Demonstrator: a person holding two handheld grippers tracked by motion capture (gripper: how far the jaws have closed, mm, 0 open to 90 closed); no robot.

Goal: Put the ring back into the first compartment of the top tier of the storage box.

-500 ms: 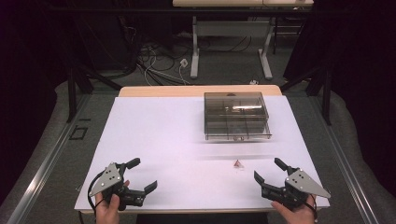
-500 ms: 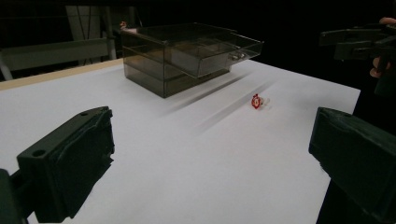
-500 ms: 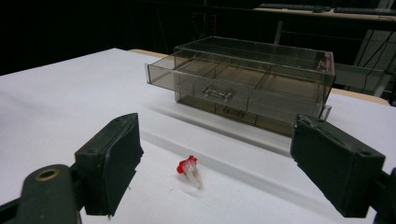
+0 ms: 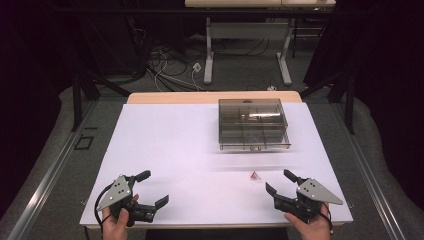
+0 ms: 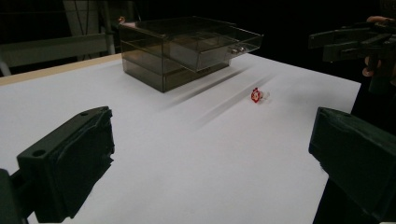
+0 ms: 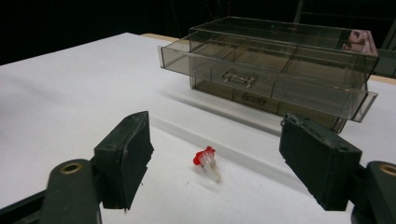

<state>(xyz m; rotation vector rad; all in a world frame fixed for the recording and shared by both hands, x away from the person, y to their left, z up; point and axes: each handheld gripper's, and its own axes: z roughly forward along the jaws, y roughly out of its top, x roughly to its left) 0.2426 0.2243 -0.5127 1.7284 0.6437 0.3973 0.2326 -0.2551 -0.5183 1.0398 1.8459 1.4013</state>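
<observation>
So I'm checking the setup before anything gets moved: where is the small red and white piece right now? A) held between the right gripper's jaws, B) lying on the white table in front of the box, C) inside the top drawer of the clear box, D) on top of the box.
B: the small red and white piece lies on the bare white table, apart from the smoky clear drawer box, in front of the open right gripper.

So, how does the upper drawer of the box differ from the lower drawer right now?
The upper drawer is pulled out, past the box's front; the lower drawer sits pushed in. The upper drawer shows dividers forming compartments from above; the lower drawer's inside is hidden under it. Both are smoky clear plastic with a small handle at the front, and both belong to the same box.
</observation>
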